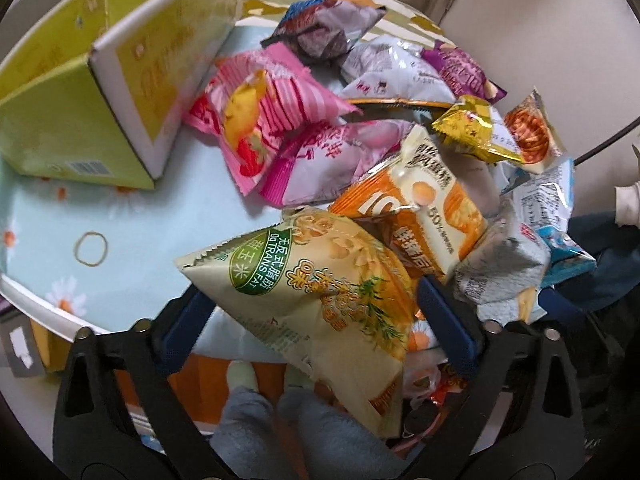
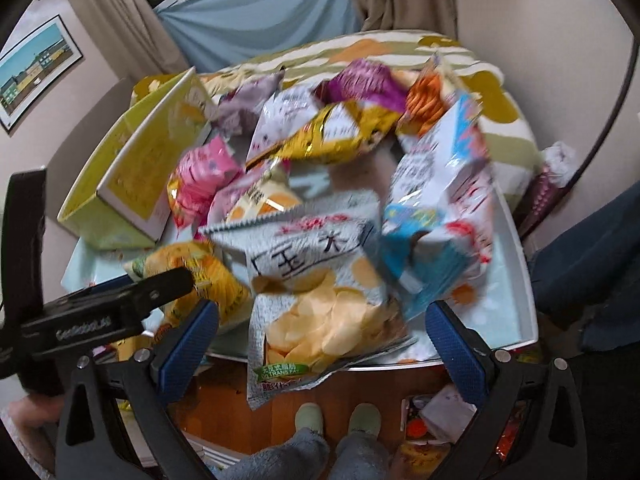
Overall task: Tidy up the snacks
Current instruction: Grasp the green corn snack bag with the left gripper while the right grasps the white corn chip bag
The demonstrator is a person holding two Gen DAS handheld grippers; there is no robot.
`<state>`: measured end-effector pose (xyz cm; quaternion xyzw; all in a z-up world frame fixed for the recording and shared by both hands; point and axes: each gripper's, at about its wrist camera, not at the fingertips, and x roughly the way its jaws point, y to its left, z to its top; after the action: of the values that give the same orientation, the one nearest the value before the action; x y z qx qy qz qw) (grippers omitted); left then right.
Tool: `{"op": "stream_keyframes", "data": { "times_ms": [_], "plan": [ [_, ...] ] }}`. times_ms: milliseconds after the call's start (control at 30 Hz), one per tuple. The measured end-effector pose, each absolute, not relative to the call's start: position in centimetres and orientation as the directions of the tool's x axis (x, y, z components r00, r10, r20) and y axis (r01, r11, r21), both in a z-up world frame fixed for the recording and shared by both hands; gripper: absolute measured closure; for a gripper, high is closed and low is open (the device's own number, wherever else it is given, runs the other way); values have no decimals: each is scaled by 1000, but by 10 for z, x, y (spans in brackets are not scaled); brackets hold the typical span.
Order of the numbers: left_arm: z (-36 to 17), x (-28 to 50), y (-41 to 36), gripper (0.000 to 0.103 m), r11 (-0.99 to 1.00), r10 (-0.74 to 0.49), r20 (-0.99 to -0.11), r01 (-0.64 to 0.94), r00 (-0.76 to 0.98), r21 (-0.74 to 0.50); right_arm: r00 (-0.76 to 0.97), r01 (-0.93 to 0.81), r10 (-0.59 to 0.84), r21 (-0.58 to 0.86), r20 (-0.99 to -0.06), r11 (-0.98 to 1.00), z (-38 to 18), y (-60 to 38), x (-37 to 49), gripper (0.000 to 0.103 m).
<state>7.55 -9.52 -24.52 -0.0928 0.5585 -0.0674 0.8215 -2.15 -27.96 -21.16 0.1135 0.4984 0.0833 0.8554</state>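
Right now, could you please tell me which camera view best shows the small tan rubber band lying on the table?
The left wrist view: the small tan rubber band lies unobstructed on the light floral tablecloth. The right wrist view does not show it.

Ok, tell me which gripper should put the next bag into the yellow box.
Left, probably. The left gripper already straddles the sweet corn snack bag, and the yellow box lies close on its side. The right gripper, around the potato chip bag, sits farther away.
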Motion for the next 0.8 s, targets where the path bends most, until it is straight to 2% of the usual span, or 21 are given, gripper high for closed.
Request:
{"op": "stream_keyframes", "data": {
  "times_ms": [67,200,533,800],
  "plan": [
    [-250,78,-93,8,964,-246,-900,-4,361,-266,483,-46,261,274,-836,961,-215,-277,-19,1],
    [-259,83,-91,22,957,-271,-903,-10,334,-291,471,-65,268,270,-840,961,-222,-273,-12,6],
    [-263,85,-90,31,950,-299,-896,16,327,-311,462,-66,252,251,-850,966,-239,-270,4,16],
    [-262,82,-88,37,948,-308,-891,25,332,-318,472,-57,247,250,-846,967,-243,-267,7,18]
  ]
}}
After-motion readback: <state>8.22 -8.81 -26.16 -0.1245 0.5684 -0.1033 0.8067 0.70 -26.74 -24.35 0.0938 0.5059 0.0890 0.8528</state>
